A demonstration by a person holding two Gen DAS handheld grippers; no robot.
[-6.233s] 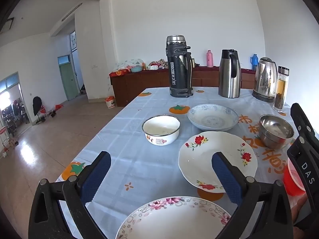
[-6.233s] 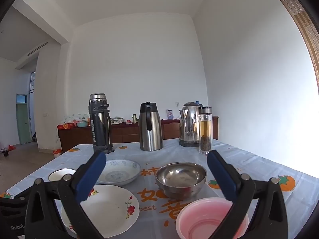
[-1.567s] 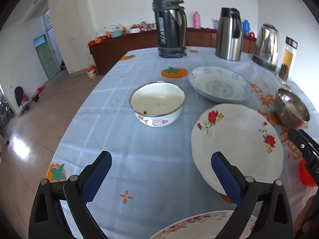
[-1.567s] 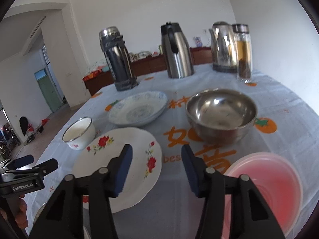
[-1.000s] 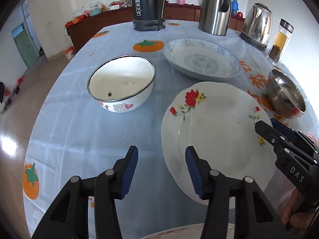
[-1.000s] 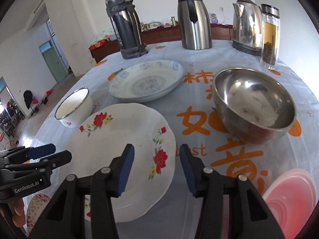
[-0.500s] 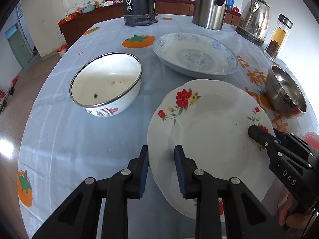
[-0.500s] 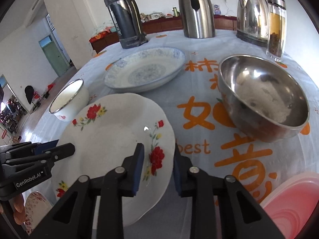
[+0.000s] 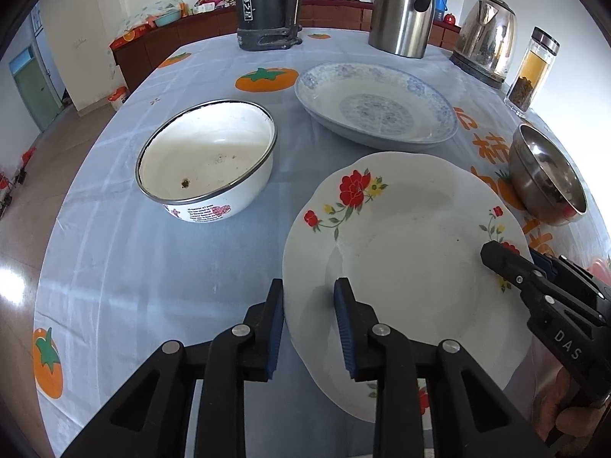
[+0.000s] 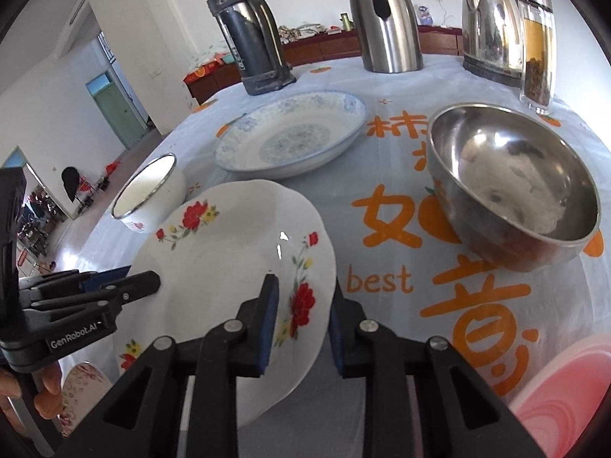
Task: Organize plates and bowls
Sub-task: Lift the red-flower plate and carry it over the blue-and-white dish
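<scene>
A white plate with red flowers (image 9: pixel 404 263) lies on the table; it also shows in the right wrist view (image 10: pixel 229 263). My left gripper (image 9: pixel 308 305) has its two fingers on either side of the plate's left rim, closed down on it. My right gripper (image 10: pixel 303 305) clamps the plate's right rim the same way. A white enamel bowl (image 9: pixel 208 160) sits to the plate's left. A blue-patterned plate (image 9: pixel 376 103) lies behind it. A steel bowl (image 10: pixel 511 183) sits to the right, and a pink bowl (image 10: pixel 565 400) at the near right.
A dark thermos (image 9: pixel 267 4), a steel jug (image 9: pixel 403 7), a kettle (image 9: pixel 487 38) and a glass tea bottle (image 9: pixel 532 68) stand along the table's far side. Another flowered plate (image 10: pixel 82 393) lies at the near edge. The tablecloth (image 9: pixel 126 267) has orange fruit prints.
Both grippers moved down and forward to the flowered plate and narrowed from wide open until their fingers closed on its opposite rims.
</scene>
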